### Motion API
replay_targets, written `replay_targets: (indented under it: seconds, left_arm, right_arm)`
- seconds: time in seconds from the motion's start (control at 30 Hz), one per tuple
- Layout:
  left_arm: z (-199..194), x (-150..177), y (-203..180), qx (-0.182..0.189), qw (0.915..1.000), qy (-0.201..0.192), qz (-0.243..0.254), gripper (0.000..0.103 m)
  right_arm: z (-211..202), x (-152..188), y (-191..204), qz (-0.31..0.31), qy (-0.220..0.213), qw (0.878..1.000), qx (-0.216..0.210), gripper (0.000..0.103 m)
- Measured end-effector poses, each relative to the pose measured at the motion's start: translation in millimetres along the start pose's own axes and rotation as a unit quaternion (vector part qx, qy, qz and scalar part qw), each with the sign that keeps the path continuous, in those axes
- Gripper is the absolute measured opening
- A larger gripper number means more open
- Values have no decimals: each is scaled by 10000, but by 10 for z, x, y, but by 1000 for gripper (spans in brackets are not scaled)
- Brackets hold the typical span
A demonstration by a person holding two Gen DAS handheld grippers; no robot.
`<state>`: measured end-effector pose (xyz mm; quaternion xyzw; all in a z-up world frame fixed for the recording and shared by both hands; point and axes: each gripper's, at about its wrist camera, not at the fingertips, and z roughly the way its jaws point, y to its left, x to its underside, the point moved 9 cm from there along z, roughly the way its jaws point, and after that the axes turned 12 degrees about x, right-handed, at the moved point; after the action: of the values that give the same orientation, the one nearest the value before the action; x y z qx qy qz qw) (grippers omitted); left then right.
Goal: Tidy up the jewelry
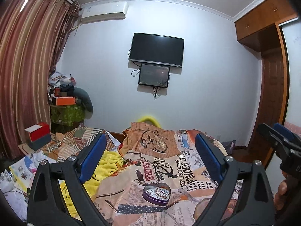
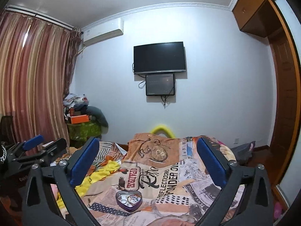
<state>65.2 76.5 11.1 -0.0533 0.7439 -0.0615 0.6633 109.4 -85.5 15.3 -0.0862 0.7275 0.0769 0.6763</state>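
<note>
A purple heart-shaped tin (image 1: 156,193) lies open on the patterned bedspread (image 1: 188,171), holding several rings and small jewelry pieces. It also shows in the right wrist view (image 2: 128,200). My left gripper (image 1: 150,160) is open and empty, raised above the bed with the tin below and between its blue pads. My right gripper (image 2: 148,163) is open and empty, also above the bed, with the tin low between its fingers. The right gripper shows at the right edge of the left wrist view (image 1: 278,137). The left gripper shows at the left of the right wrist view (image 2: 35,146).
A yellow blanket (image 1: 105,169) lies left of the tin. A red and grey box (image 1: 38,134) sits at the bed's far left. A cluttered green stand (image 1: 65,111) is in the corner by the curtain (image 1: 24,79). A TV (image 1: 157,49) hangs on the wall; a wardrobe (image 1: 270,75) stands right.
</note>
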Motion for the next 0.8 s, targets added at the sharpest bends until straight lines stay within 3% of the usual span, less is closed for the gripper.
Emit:
replay_targets:
  seconds: [0.8]
  left_arm:
    - [-20,119,-33,-109,9997,107,202,95]
  right_arm:
    - [-26,96,10,-122,229,9996,-106,103]
